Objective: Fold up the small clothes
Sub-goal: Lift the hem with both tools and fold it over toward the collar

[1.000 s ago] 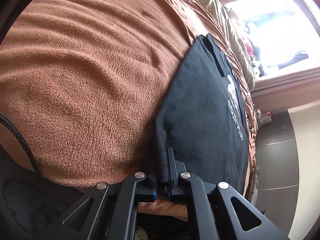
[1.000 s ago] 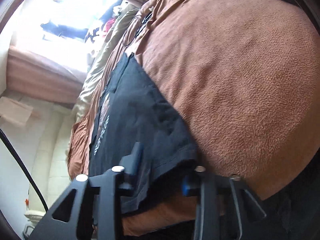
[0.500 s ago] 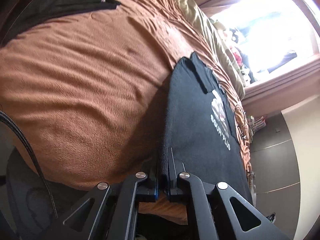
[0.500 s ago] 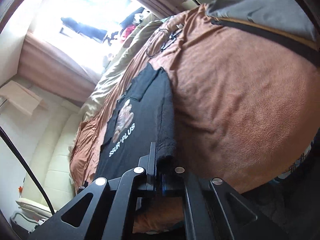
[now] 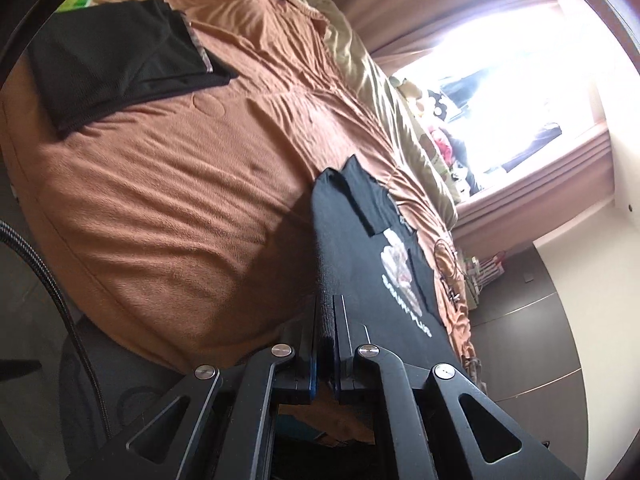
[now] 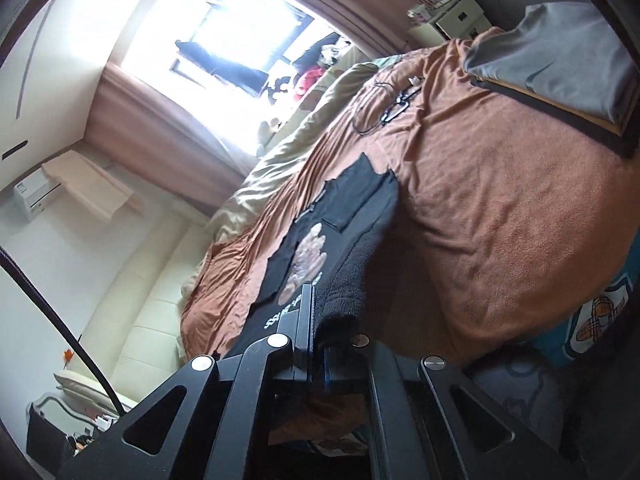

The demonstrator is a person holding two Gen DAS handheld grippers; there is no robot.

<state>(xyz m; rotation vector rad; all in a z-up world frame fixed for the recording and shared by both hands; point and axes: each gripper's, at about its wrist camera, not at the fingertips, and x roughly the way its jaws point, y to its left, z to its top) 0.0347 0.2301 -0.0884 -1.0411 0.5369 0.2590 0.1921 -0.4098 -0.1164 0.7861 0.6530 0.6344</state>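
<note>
A: What are the fingers doing?
B: The left gripper (image 5: 327,344) is pinching the near hem of the black printed cotton T-shirt (image 5: 368,248); the right gripper (image 6: 318,344) is clamping its other corner (image 6: 344,264)

A: And beyond the fingertips?
B: The shirt is stretching ahead over the brown fleece blanket (image 5: 180,200), a folded black garment (image 5: 116,60) lying far off

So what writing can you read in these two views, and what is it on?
"PLUS": the end of the white print on the black T-shirt, under its pale graphic; the letters before it are too blurred to read.
White print on the same black T-shirt in the right wrist view: partly hidden, unreadable.
No other readable text.
</note>
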